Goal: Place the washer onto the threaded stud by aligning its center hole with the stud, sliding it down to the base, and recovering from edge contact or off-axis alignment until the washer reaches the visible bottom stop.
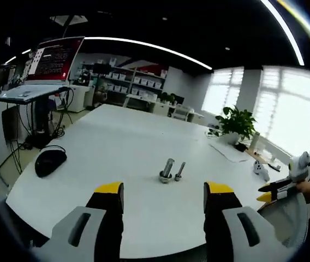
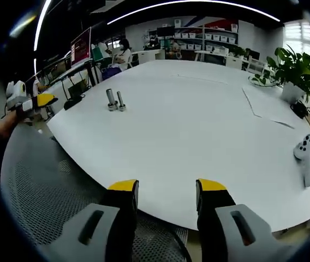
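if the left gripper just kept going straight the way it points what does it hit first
Probably the two upright studs on the white table, roughly centred ahead of the open left gripper; depth is unclear.

Washer can't be told apart from the base of the threaded stud [image 1: 167,170]; too small in the right gripper view as well [image 2: 111,100]. Smaller bolt [image 1: 179,171] threads unresolved. Right gripper [image 1: 278,190] jaw state obscured at the edge.
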Demonstrator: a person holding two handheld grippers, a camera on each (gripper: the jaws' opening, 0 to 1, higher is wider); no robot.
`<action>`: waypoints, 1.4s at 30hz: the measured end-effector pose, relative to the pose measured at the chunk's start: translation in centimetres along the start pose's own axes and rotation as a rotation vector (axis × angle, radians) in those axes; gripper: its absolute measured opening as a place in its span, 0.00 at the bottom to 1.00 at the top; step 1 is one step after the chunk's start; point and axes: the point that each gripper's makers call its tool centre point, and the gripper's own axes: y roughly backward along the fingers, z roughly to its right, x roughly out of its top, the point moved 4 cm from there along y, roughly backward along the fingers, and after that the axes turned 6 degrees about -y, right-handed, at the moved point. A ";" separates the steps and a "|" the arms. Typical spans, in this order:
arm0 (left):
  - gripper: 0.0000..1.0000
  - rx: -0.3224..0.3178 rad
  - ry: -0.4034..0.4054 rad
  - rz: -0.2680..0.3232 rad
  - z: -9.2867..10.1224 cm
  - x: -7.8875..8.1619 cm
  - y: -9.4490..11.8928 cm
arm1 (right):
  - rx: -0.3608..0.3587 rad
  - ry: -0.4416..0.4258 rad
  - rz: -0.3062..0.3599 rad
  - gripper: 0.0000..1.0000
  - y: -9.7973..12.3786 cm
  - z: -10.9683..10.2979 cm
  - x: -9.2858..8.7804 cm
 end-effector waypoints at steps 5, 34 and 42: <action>0.55 0.014 -0.003 -0.010 0.2 -0.5 -0.4 | 0.003 -0.006 0.003 0.45 0.0 0.0 0.0; 0.52 0.074 -0.029 -0.072 -1.2 -2.0 -0.6 | -0.003 -0.019 -0.043 0.45 -0.1 0.0 -0.7; 0.51 0.084 -0.018 -0.069 -1.3 -2.0 -0.5 | 0.004 -0.030 -0.077 0.45 -0.2 0.0 -1.1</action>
